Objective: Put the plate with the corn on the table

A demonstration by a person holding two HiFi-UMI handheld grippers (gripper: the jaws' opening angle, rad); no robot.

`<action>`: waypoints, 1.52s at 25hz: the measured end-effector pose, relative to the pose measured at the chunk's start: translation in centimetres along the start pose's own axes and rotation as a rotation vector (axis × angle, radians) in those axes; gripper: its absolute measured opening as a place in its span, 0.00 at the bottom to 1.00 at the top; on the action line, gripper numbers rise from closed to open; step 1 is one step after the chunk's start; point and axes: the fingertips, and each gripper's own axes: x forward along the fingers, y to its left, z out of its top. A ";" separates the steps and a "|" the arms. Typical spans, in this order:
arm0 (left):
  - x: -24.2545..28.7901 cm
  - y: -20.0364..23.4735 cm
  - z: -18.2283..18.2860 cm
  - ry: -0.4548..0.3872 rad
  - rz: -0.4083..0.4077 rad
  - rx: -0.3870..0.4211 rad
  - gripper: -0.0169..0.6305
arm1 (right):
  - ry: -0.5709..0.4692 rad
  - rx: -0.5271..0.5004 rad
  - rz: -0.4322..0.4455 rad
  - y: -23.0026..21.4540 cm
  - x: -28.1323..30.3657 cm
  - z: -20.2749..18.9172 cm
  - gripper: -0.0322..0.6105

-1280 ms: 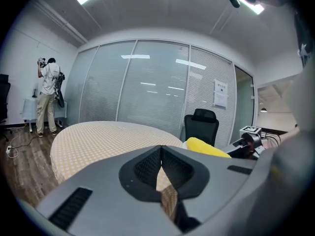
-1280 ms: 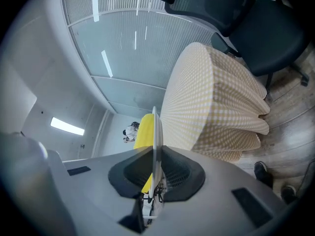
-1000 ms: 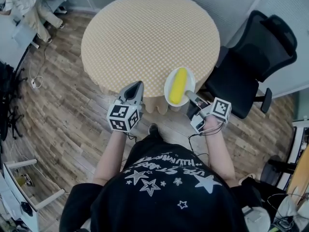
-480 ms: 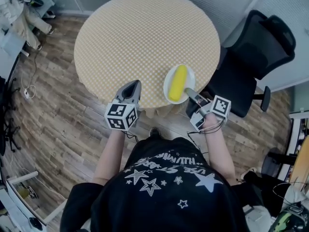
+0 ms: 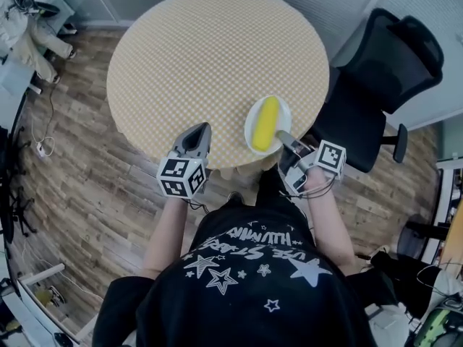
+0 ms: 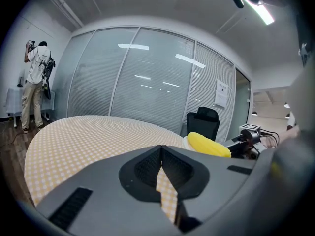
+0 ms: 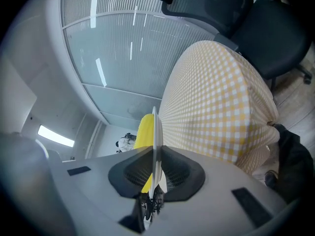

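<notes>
Set-down step, judging by position: right tool [image 5: 283, 140] clamped on the near rim of the plate [image 5: 249, 131], corn [image 5: 265, 123] lying on it, just ahead of that tool over the tabletop [image 5: 210, 56] edge. Next, probably: lower level, then release. Left tool [image 5: 197, 134] pinched shut, empty. Right gripper view alone gives the rim edge-on between the jaws; head view alone places the plate.
</notes>
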 end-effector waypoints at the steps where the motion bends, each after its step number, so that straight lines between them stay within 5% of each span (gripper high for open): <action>1: 0.3 0.1 0.0 0.001 0.006 -0.001 0.04 | 0.008 -0.001 0.001 -0.1 0.3 0.3 0.13; 24: 14.8 0.3 3.3 0.041 0.108 0.015 0.04 | 0.162 -0.045 0.025 -3.9 8.2 14.7 0.13; 38: 19.2 1.9 1.6 0.098 0.188 -0.038 0.04 | 0.272 0.009 -0.021 -8.9 12.1 17.4 0.13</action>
